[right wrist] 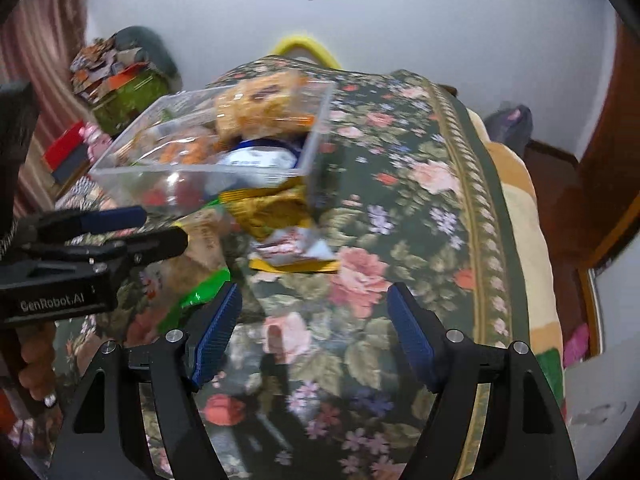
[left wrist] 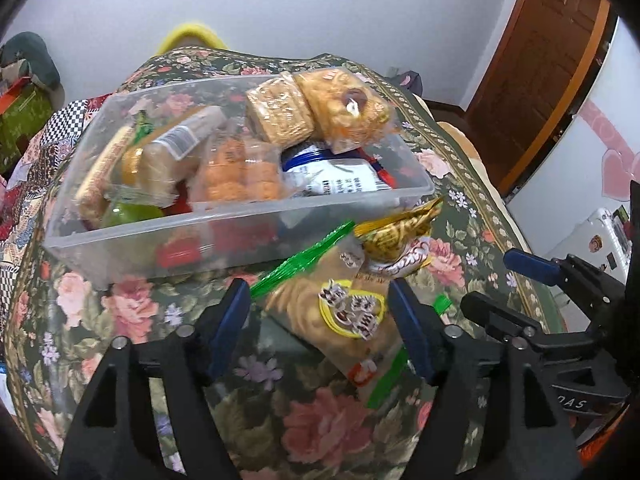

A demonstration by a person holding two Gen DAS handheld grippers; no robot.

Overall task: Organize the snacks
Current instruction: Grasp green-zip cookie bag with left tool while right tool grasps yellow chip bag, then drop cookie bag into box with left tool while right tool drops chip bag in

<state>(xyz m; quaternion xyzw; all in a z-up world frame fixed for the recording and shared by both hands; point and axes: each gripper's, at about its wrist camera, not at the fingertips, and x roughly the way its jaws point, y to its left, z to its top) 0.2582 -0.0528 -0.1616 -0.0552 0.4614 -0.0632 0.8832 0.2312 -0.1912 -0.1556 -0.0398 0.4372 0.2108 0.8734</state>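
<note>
Lying between spread left gripper (left wrist: 318, 312) fingers: green-edged snack bag (left wrist: 340, 304), touching clear box (left wrist: 132, 236); right gripper (right wrist: 314, 320) spread over bare floral cloth (right wrist: 400, 216).

snacks (right wrist: 260, 120) in clear box (right wrist: 192, 176) motion-blurred, labels unreadable

Snack packets (left wrist: 352, 304) before filled bin (left wrist: 240, 216)
</note>
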